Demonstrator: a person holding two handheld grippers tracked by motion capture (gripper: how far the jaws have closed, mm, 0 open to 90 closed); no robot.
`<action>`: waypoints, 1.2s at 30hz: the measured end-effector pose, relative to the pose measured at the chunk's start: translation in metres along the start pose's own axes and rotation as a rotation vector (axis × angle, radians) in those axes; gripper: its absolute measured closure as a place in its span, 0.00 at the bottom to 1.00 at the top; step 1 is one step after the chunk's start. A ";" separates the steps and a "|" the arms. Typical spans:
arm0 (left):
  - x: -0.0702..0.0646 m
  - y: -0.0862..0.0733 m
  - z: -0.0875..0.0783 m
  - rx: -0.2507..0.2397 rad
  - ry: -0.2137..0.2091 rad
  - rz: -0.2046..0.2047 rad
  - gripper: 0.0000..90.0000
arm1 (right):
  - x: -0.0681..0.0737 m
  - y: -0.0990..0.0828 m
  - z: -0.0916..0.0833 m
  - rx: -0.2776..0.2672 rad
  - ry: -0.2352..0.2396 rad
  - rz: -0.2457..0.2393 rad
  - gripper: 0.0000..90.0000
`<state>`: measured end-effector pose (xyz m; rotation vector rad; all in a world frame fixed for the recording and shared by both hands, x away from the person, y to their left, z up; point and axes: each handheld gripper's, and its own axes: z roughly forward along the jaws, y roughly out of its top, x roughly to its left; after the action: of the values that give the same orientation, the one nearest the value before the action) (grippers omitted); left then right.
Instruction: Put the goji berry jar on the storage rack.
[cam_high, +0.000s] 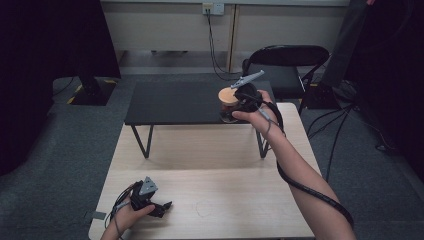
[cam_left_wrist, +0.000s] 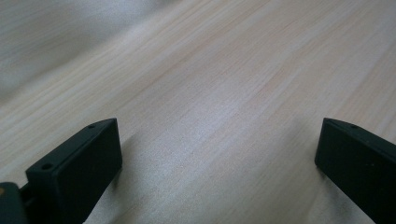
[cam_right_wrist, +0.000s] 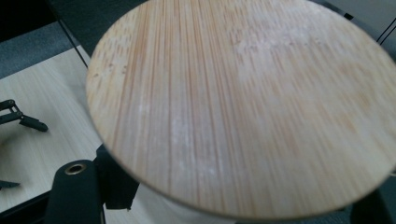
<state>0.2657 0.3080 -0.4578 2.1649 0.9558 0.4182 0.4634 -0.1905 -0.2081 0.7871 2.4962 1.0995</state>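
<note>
Your right gripper (cam_high: 239, 101) clamps a glass jar (cam_high: 229, 106), upright under its round wooden lid (cam_right_wrist: 243, 102), at the right end of the black shelf (cam_high: 175, 102). Your left gripper (cam_high: 159, 207) rests, jaws wide, on the near-left tabletop (cam_high: 210, 150).

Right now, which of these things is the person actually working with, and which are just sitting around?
In use:
- jar with wooden lid, at the right gripper
- black shelf under it

Just around:
- left gripper, open, resting on the wooden table
- folding chair
- wall socket
</note>
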 end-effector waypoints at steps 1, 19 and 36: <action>0.000 0.000 0.000 -0.001 0.001 0.000 0.00 | -0.004 0.000 0.004 0.002 0.004 0.009 0.29; 0.000 0.000 0.000 -0.002 0.000 0.000 0.00 | -0.006 0.005 0.029 -0.030 0.008 0.025 0.29; 0.000 -0.001 0.000 -0.004 0.000 -0.003 0.00 | -0.005 0.008 0.036 -0.041 0.017 0.024 0.28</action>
<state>0.2654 0.3079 -0.4585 2.1593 0.9578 0.4184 0.4873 -0.1684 -0.2258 0.8013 2.4762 1.1660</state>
